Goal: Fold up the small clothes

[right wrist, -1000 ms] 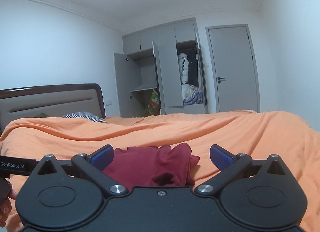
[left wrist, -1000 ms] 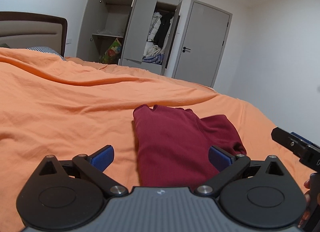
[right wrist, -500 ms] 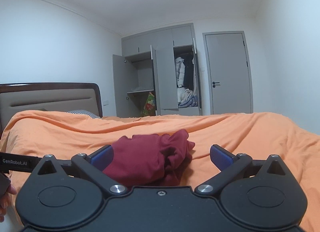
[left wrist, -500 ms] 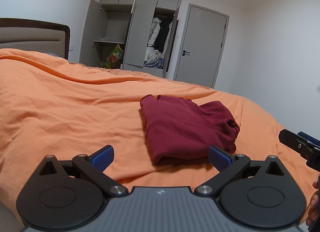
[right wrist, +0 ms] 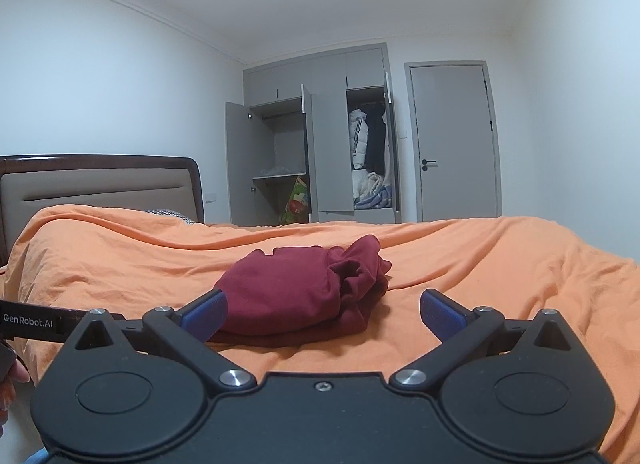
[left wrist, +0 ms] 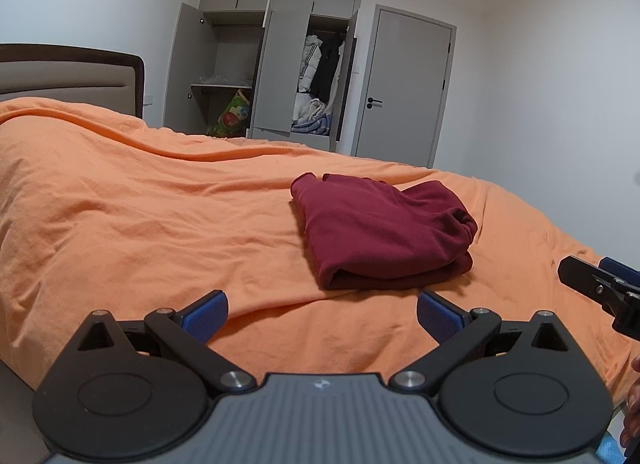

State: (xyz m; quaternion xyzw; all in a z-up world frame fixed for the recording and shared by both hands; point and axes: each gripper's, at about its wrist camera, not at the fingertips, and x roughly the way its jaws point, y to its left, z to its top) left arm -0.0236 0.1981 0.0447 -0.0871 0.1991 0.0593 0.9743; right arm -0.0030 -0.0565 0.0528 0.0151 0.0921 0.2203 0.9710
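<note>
Your left gripper [left wrist: 322,314] is spread wide, its 2 blue-padded fingers [left wrist: 205,311] well apart with nothing between them but orange bedspread [left wrist: 160,223]. It hangs above the near edge of the bed, clear of the cloth. Your right gripper [right wrist: 323,314] is likewise fully spread and grips nothing.

The folded maroon garment [left wrist: 376,229] lies on the bedspread ahead of both tools, apart from each. In your left wrist view it sits beyond the gripper and toward its right finger, a flat stack of layers with the folded edge facing you. The bunched end of the garment lies toward the right side of the bed. In your right wrist view the same garment [right wrist: 304,292] sits just beyond the fingers, nearer the left pad, which overlaps its near corner in the frame; whether they touch cannot be told. Its right end is gathered into loose wrinkles.

At the right edge of your left wrist view, the tip of the right gripper [left wrist: 600,284] shows above the bed's near edge.

Background: a padded headboard [right wrist: 100,187] at the left end of the bed, an open grey wardrobe [right wrist: 316,151] holding clothes, and a closed grey door [right wrist: 454,143].
</note>
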